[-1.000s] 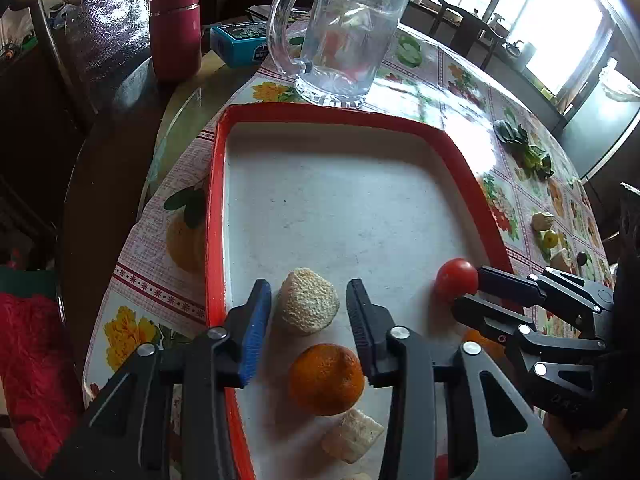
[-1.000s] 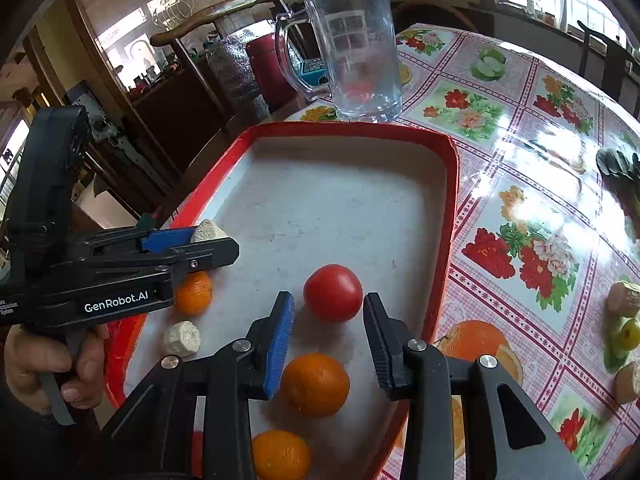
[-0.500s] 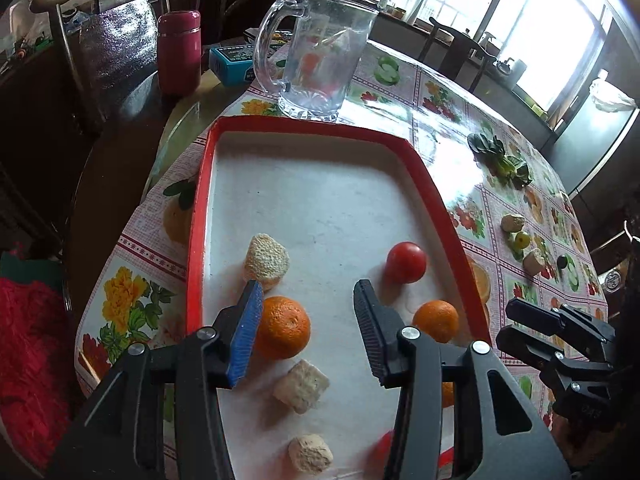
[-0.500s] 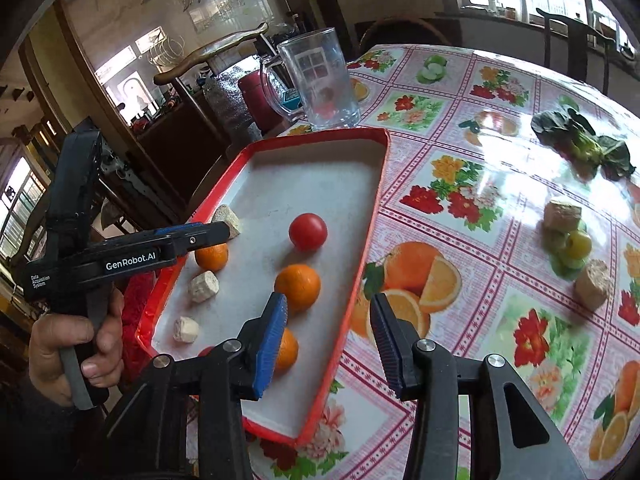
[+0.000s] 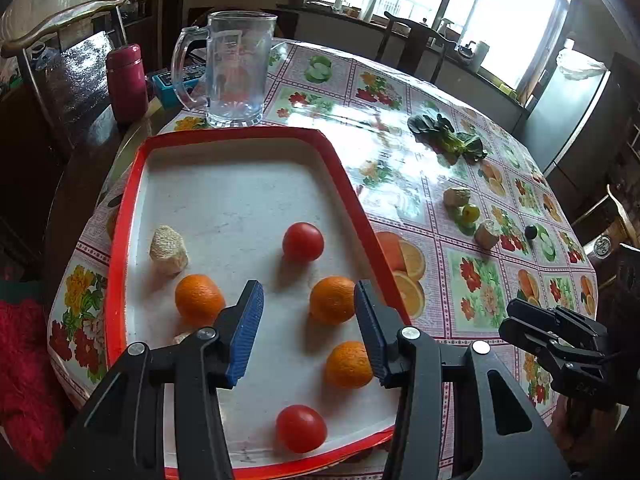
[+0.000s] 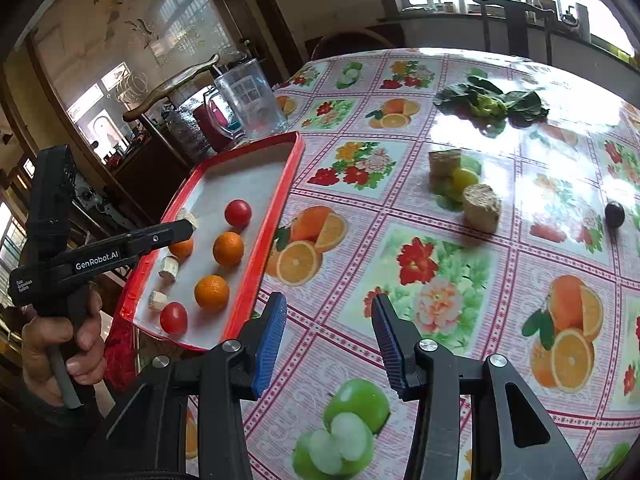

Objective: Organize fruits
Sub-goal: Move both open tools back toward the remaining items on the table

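A red-rimmed white tray (image 5: 136, 184) holds three oranges (image 5: 332, 299), two tomatoes (image 5: 303, 241) and several pale corn-cob chunks (image 5: 168, 245). It also shows in the right wrist view (image 6: 288, 168). My left gripper (image 5: 308, 330) is open and empty above the tray's near end. My right gripper (image 6: 328, 338) is open and empty over the tablecloth, right of the tray. On the cloth lie two cob chunks (image 6: 482, 207), a yellow-green fruit (image 6: 465, 178) and a small dark fruit (image 6: 614, 214).
A glass mug (image 5: 230, 70) stands behind the tray, with a red flask (image 5: 126, 78) and a blue box (image 5: 176, 84) to its left. Leafy greens (image 6: 490, 102) lie at the far side of the flowered table. Chairs stand around the table.
Both grippers have pulled back and up from the tray, still open. The right gripper has swung right, off the tray and over the tablecloth. The fruit in the tray has not moved.
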Demonstrator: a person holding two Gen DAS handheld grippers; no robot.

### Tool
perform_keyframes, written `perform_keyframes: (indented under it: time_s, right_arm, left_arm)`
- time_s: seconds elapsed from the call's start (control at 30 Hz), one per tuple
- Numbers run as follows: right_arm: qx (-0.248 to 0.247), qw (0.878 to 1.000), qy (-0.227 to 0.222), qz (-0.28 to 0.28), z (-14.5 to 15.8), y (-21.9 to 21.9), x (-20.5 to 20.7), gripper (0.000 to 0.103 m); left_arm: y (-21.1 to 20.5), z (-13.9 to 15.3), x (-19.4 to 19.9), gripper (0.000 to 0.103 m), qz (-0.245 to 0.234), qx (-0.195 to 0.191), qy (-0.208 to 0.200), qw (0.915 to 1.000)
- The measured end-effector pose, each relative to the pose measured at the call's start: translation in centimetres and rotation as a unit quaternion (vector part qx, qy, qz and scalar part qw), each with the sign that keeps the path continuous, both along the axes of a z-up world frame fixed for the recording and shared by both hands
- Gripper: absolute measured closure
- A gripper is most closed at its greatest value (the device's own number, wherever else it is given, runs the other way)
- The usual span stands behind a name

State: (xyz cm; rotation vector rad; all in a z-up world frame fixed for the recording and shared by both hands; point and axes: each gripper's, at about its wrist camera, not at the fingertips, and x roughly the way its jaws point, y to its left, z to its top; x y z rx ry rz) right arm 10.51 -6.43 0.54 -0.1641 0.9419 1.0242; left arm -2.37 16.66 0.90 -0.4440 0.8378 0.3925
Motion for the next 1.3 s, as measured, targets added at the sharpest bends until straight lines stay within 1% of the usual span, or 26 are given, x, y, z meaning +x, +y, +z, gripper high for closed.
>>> perform_keyframes:
  time_s: [0.37, 0.6, 1.0, 1.2, 1.3]
  right_arm:
    - [-0.002, 0.998, 0.003, -0.061, -0.6, -5.8, 2.4, 0.056]
    - [-0.002, 0.996, 0.003, -0.086, -0.8, -8.0, 3.8, 0.056]
    - [-0.009, 0.991, 0.003, -0.134, -1.9, -11.2, 7.2, 0.056]
    - [-0.02, 0.986, -0.006, -0.164, -2.2, -12.5, 10.2, 0.056]
    - [-0.022, 0.986, -0.006, -0.166, -2.1, -12.4, 11.4, 0.056]
  left_arm:
    - [-3.7, 0.7, 2.1, 0.058, -0.041, 0.008, 0.002, 0.9991]
    - [-6.6, 0.3, 4.2, 0.058, -0.075, 0.007, 0.009, 0.9971]
    - [-11.2, -0.4, 8.6, 0.058, -0.138, 0.009, 0.017, 0.9903]
    - [-13.3, -0.6, 11.5, 0.058, -0.174, 0.012, 0.016, 0.9845]
    - [-14.1, -0.6, 12.7, 0.058, -0.189, 0.015, 0.011, 0.9819]
